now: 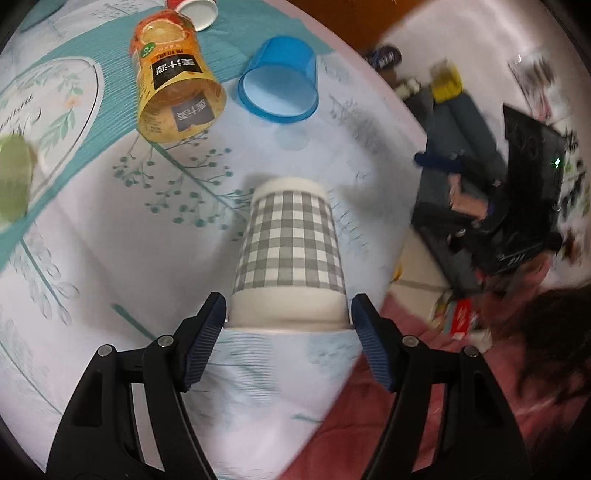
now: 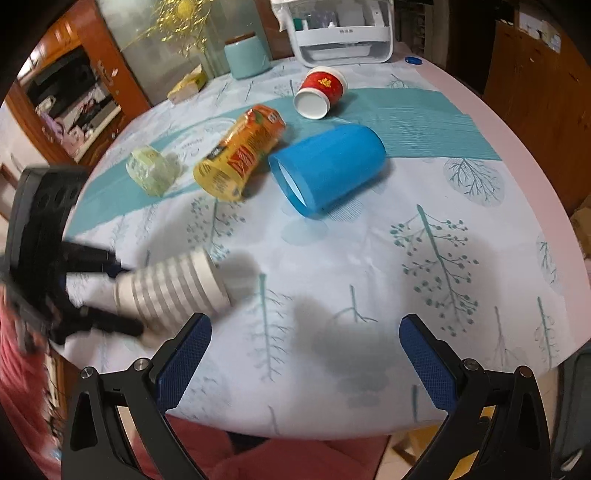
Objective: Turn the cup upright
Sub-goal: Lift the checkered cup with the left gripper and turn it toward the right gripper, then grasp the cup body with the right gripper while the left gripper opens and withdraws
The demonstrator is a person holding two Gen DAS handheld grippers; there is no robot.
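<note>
A grey-and-white checked paper cup lies tilted between the fingers of my left gripper, rim end at the blue pads, which touch its sides. In the right wrist view the same cup is held off the tablecloth by the left gripper, base pointing right. My right gripper is open and empty above the table's near edge. A blue plastic cup lies on its side in the middle; it also shows in the left wrist view.
An orange juice-label cup, a red paper cup and a pale green cup lie on their sides on the tree-print tablecloth. A teal jar and a white appliance stand at the far edge.
</note>
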